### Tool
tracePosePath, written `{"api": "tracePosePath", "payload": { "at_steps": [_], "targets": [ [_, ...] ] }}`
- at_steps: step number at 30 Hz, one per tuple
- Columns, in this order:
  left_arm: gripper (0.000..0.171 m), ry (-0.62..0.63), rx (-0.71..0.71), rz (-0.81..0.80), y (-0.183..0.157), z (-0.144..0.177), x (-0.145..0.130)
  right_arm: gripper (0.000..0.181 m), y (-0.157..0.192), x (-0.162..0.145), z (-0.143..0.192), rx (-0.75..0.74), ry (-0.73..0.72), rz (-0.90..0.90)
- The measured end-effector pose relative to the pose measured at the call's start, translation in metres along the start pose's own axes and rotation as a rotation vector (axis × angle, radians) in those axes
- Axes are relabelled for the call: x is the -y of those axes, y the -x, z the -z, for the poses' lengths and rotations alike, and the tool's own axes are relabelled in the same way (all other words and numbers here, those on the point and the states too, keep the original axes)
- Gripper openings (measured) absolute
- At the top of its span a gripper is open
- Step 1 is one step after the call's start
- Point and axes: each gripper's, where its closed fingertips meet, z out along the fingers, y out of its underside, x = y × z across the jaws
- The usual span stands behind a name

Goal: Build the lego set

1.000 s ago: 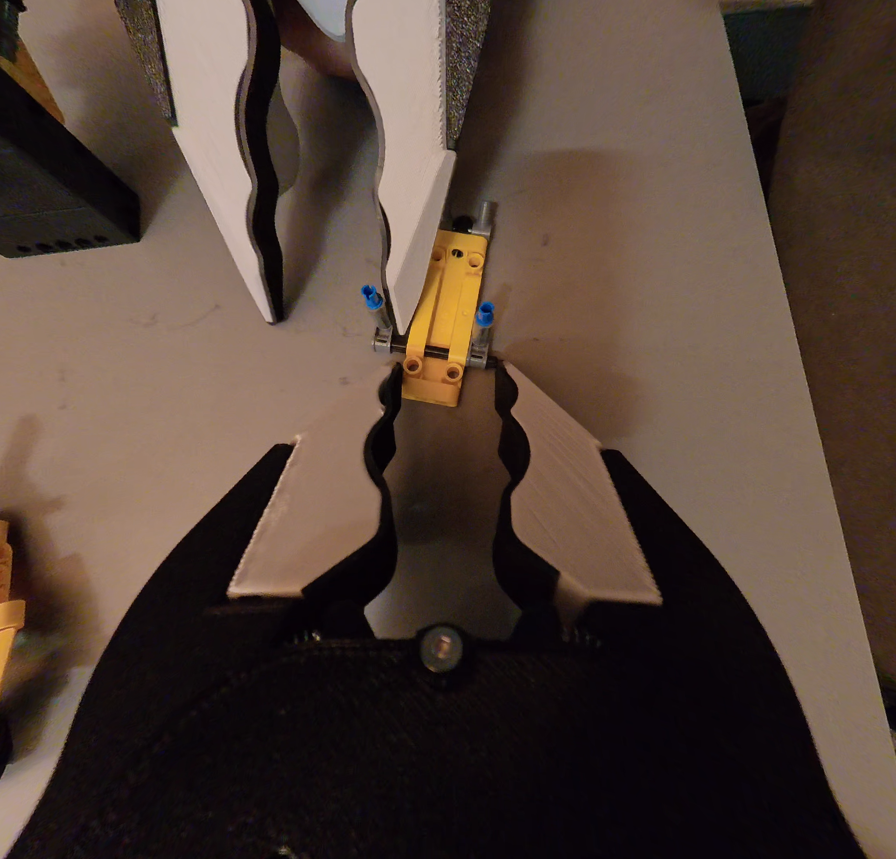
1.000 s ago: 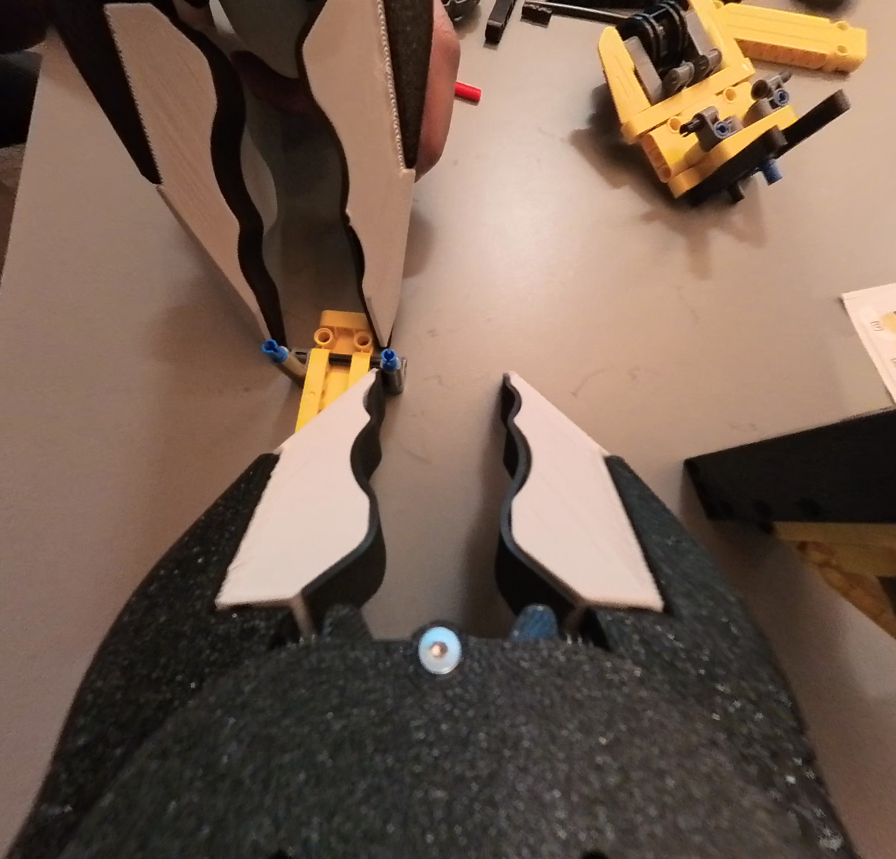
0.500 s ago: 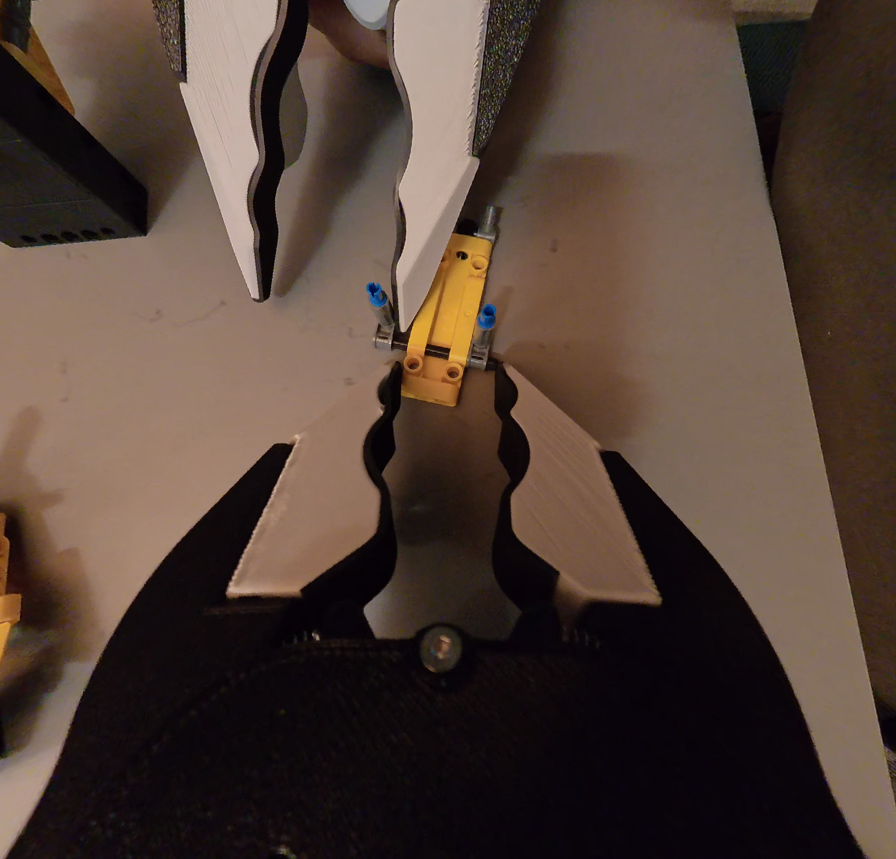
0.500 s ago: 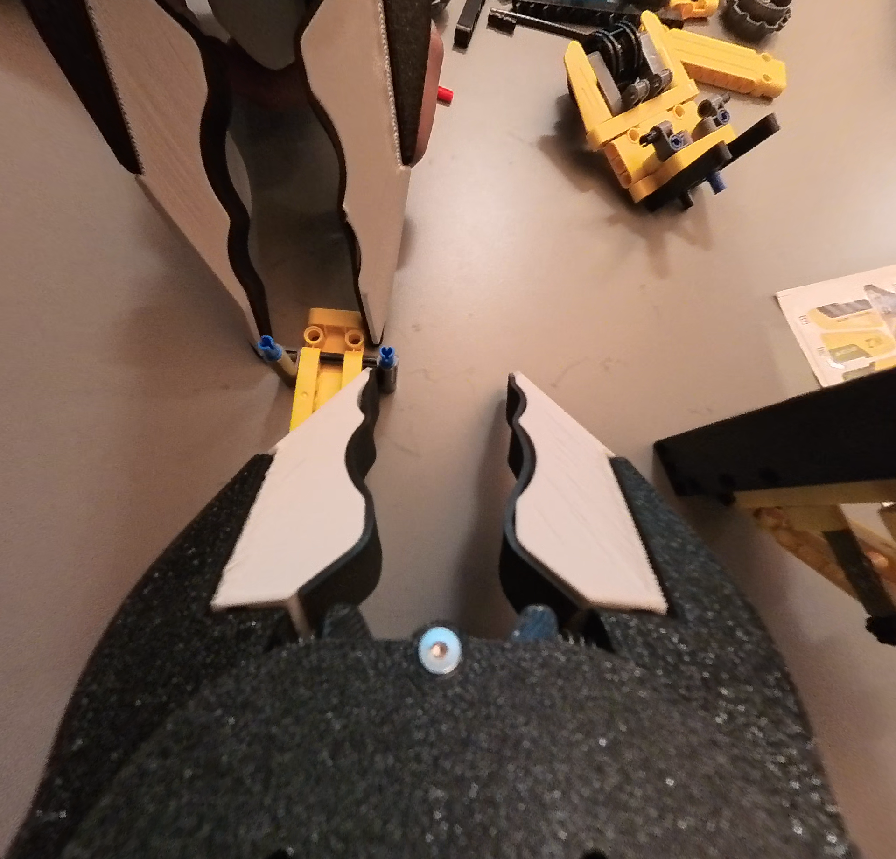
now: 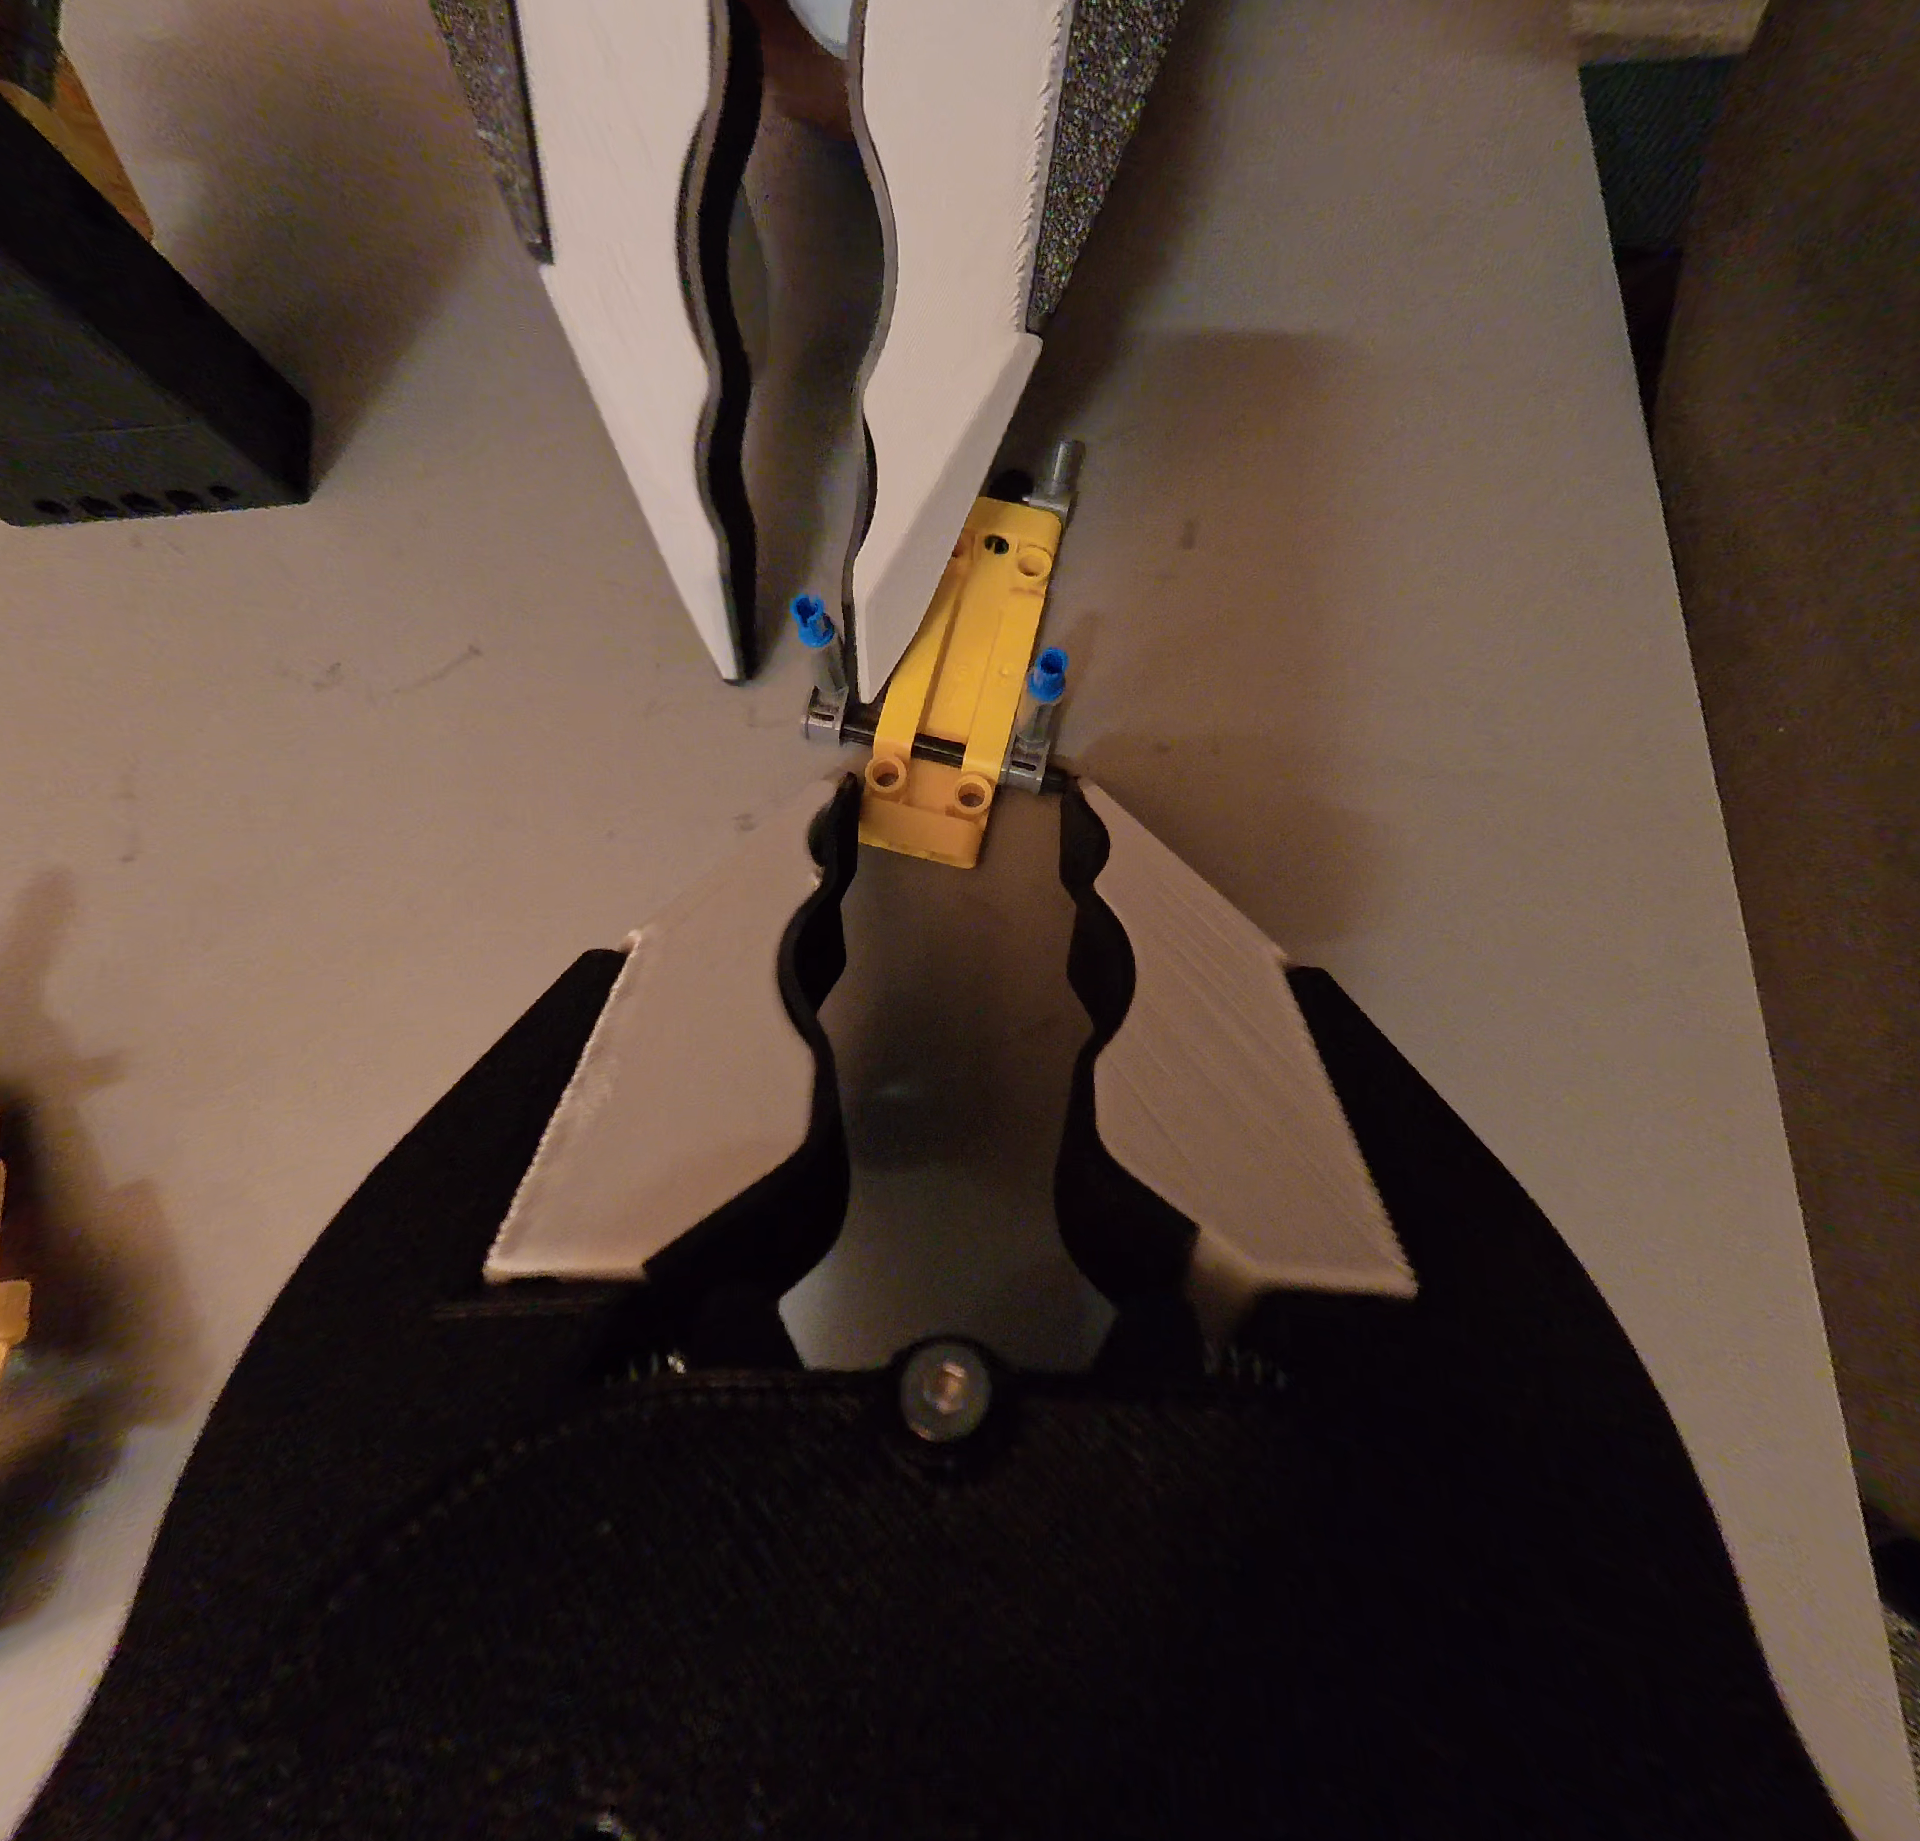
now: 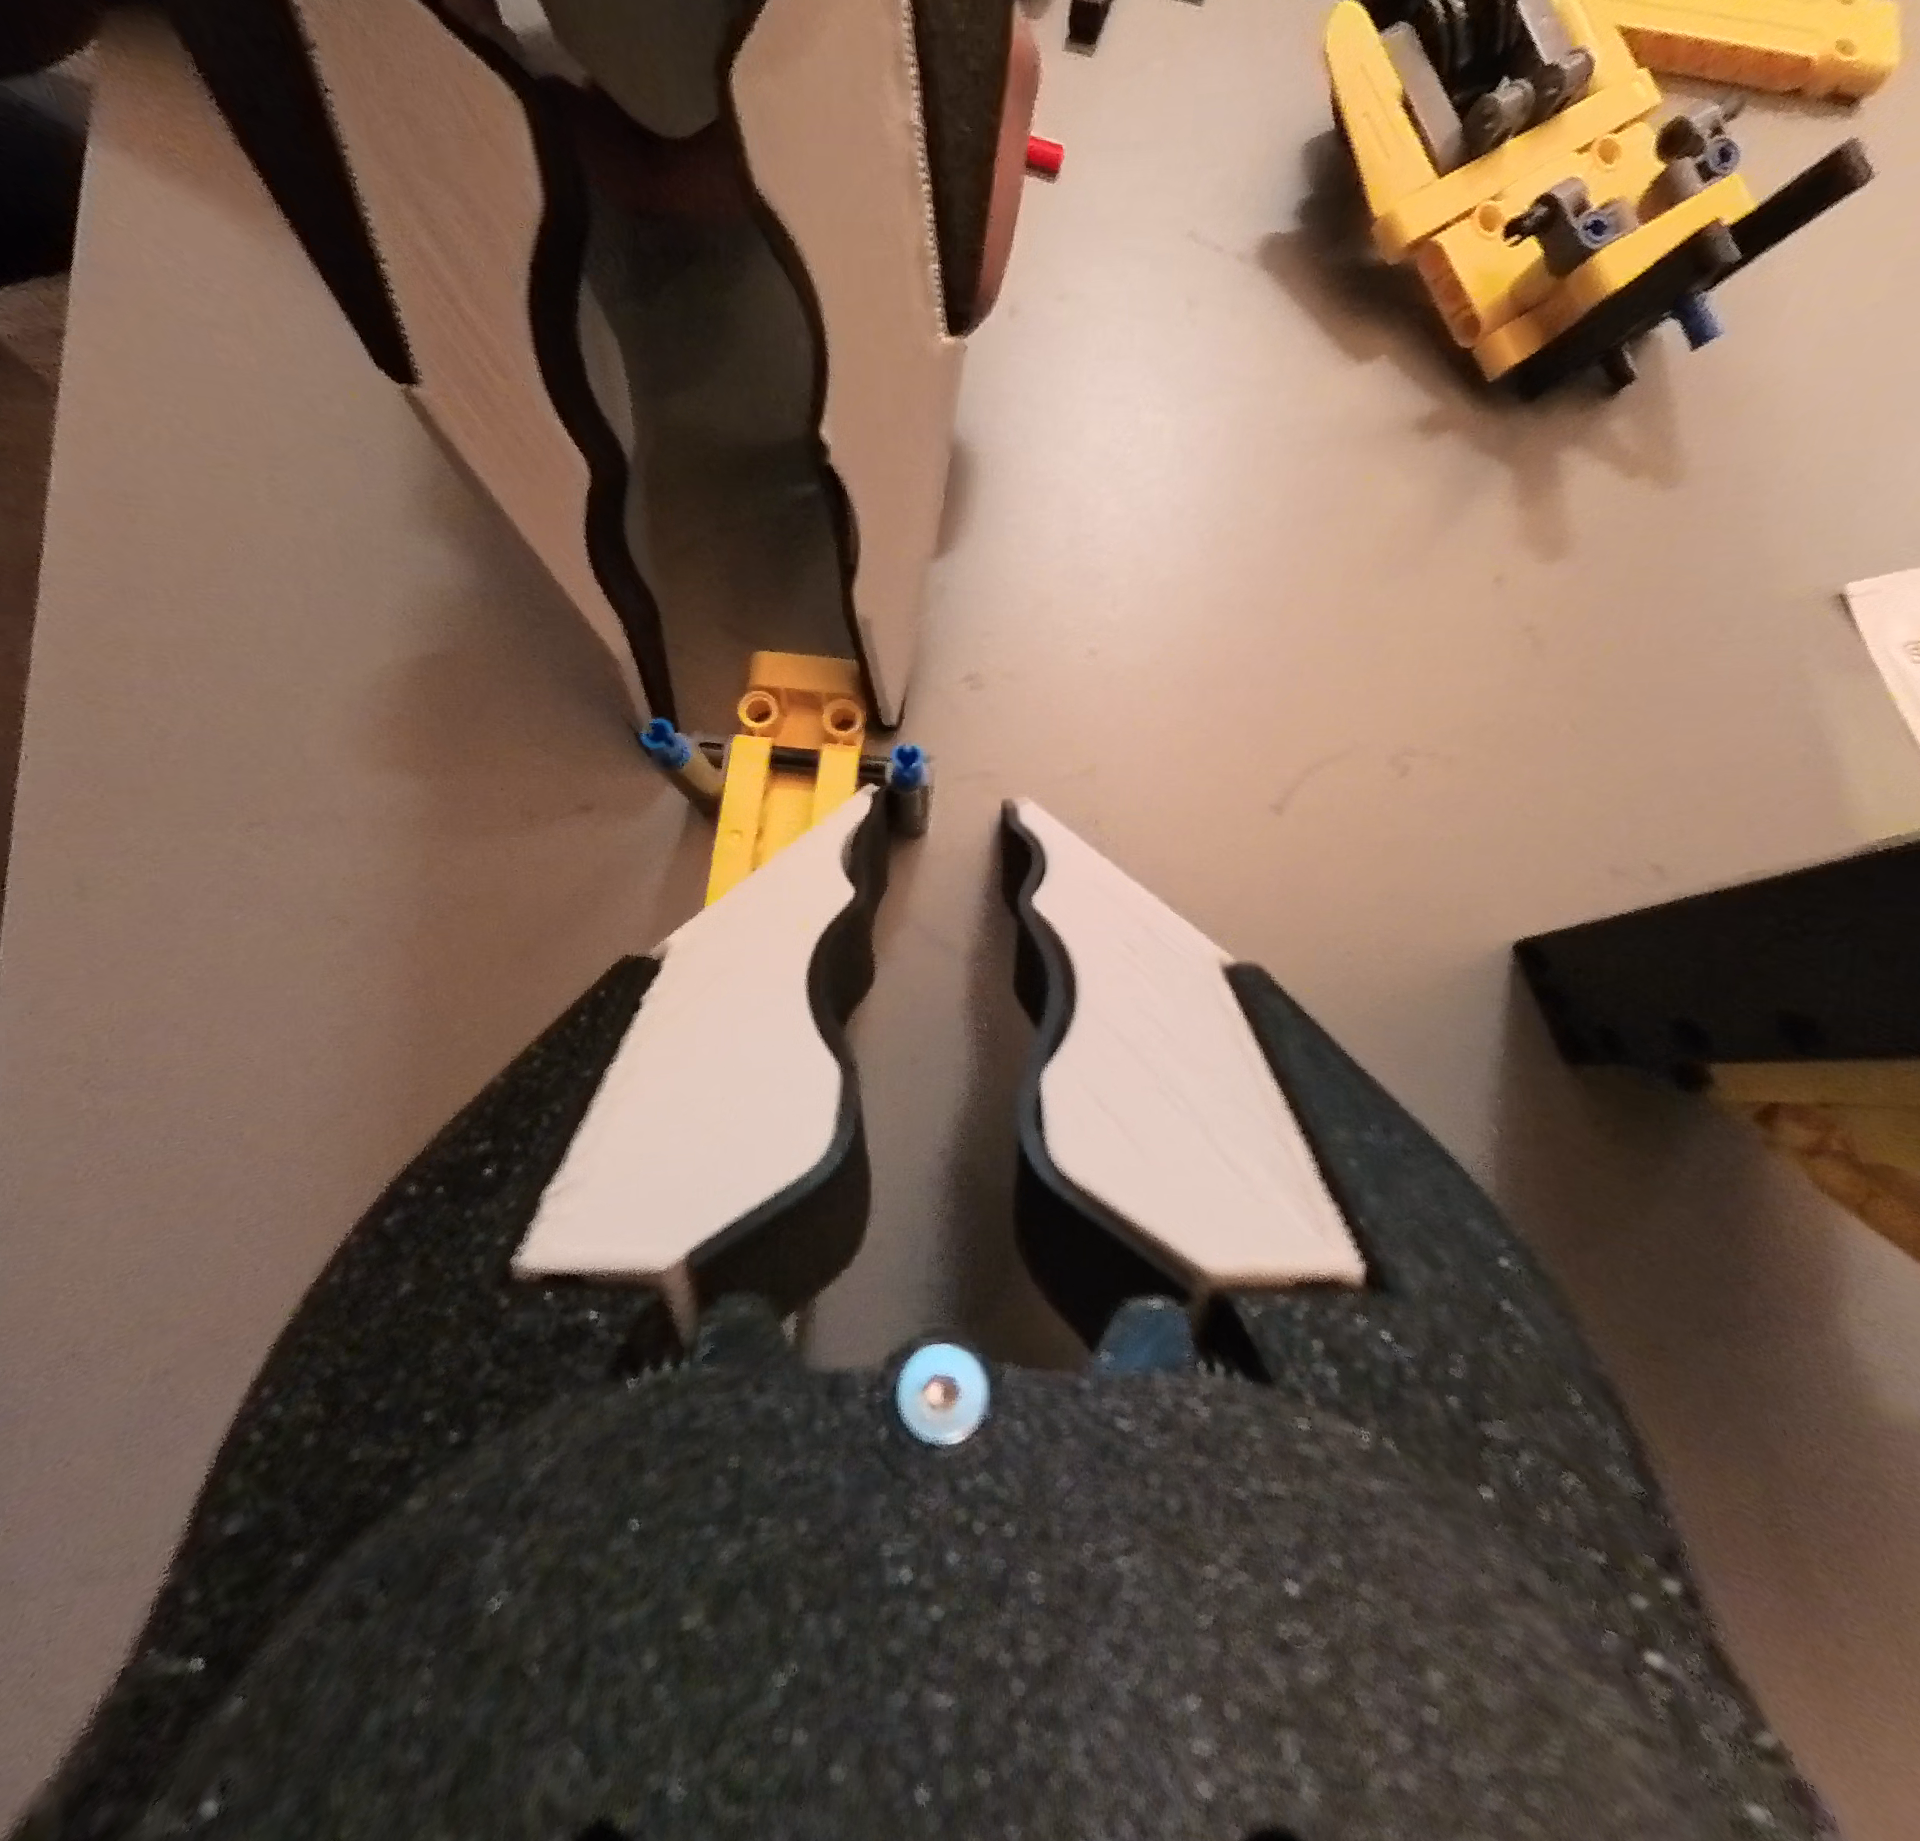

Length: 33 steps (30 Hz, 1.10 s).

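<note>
A small yellow brick assembly (image 5: 956, 669) with a black axle, grey connectors and blue pins lies flat on the pale table (image 5: 1299, 596). My left gripper (image 5: 956, 783) is open, its tips on either side of the assembly's near end, by the axle ends. My right gripper (image 6: 940, 799) comes from the opposite side, open with a narrow gap. One grey connector with its blue pin (image 6: 909, 773) stands between its tips, close to the left finger. The right gripper also shows in the left wrist view (image 5: 795, 679), and the assembly in the right wrist view (image 6: 758, 804).
A black box (image 6: 1745, 970) stands to the right of my right gripper; it also shows in the left wrist view (image 5: 125, 420). A larger yellow-and-black build (image 6: 1538, 202), a yellow beam (image 6: 1745, 25), a red pin (image 6: 1044, 155) and a paper sheet (image 6: 1891, 638) lie farther off. The table edge (image 5: 1662, 648) runs close by. My hands' fingertips stand some 4 cm from each other. The yellow beam (image 6: 1745, 25) is about 25 cm from both grippers' fingertips.
My right gripper's fingers have closed to about half their earlier gap, now around the blue-pinned connector. My left gripper and the assembly have not moved.
</note>
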Motion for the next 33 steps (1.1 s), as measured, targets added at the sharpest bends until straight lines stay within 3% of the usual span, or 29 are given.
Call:
{"api": "tracePosePath", "payload": {
  "at_steps": [14,20,25,33],
  "targets": [
    [0.036,-0.001,0.001,0.004,0.001,0.001,0.000,0.025,-0.002,-0.008,0.009,0.054,-0.006,-0.041],
    [0.036,-0.001,0.008,-0.002,0.001,0.001,0.000,0.053,-0.014,-0.005,0.022,0.013,-0.038,-0.054],
    [0.035,-0.004,0.034,-0.014,0.002,0.000,0.002,0.083,0.007,0.014,0.030,0.124,-0.156,-0.028],
    [0.034,-0.009,0.053,-0.016,0.005,-0.001,0.003,0.071,0.021,0.009,0.006,0.117,-0.091,0.036]
  ]
}}
